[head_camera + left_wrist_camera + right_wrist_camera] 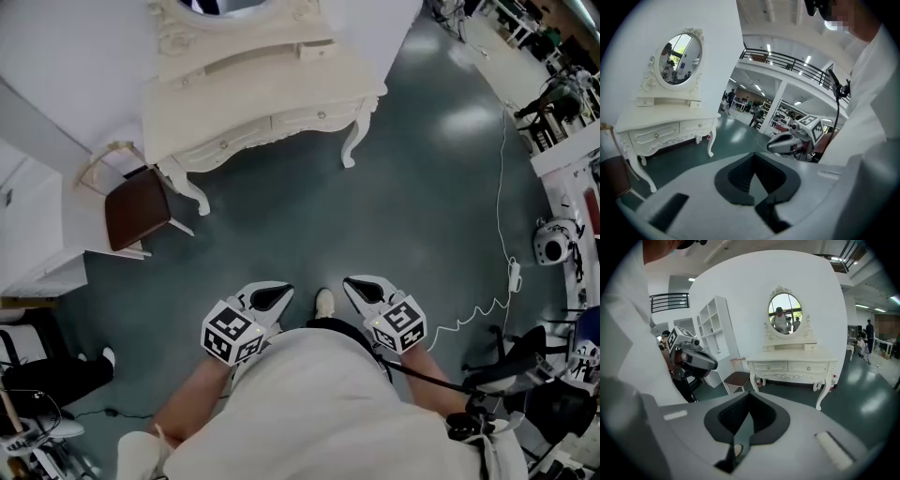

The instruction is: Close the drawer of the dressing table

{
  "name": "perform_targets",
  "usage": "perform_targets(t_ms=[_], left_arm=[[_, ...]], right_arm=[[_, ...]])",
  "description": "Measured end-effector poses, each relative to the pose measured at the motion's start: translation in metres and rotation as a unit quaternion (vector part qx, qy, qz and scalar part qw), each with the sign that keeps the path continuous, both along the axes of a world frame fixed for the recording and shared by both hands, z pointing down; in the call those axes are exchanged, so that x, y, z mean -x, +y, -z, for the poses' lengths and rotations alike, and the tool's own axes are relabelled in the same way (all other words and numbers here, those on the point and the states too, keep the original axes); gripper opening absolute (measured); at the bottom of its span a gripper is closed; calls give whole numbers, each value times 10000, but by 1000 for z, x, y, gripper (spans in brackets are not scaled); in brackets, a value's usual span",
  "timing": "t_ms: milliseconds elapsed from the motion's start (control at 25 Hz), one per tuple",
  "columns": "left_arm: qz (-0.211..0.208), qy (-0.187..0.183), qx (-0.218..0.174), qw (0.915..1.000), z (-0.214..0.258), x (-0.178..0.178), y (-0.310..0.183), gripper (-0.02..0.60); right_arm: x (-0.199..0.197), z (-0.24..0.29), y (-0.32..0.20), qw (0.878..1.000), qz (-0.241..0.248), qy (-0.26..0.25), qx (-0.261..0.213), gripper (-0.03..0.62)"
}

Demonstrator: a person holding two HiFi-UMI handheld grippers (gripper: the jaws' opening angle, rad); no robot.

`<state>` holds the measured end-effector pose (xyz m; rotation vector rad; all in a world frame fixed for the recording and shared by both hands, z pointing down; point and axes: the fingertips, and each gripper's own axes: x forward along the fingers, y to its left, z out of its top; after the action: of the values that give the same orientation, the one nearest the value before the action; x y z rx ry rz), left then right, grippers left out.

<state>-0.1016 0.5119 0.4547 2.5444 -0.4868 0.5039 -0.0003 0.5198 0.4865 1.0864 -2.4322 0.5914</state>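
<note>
The cream dressing table (253, 98) with an oval mirror stands against the white wall, far ahead of me. On its upper shelf, the small right-hand drawer (317, 48) juts out from the shelf front. The two front drawers (281, 124) look flush. Both grippers are held low near my body, well short of the table. The left gripper (272, 298) is shut and holds nothing. The right gripper (366, 286) is shut too, with nothing in it. The table (665, 124) shows at the left in the left gripper view, and the table (792, 364) sits centre right in the right gripper view.
A chair with a brown seat (136, 208) stands left of the table. A white shelf unit (37, 225) is at the far left. A white cable (487, 300) runs across the green floor at the right, near stands and equipment (553, 242). My shoe (324, 302) shows between the grippers.
</note>
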Motion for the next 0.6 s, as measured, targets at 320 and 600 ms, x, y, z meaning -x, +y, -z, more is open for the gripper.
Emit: perform_targets(t_ms=[320, 600], left_arm=[[85, -44, -282, 9996, 14, -103, -71, 2], [310, -58, -236, 9992, 8, -141, -117, 3]], right_arm=[[-97, -3, -69, 9998, 6, -61, -213, 77], [-146, -24, -123, 9998, -94, 0, -159, 6]])
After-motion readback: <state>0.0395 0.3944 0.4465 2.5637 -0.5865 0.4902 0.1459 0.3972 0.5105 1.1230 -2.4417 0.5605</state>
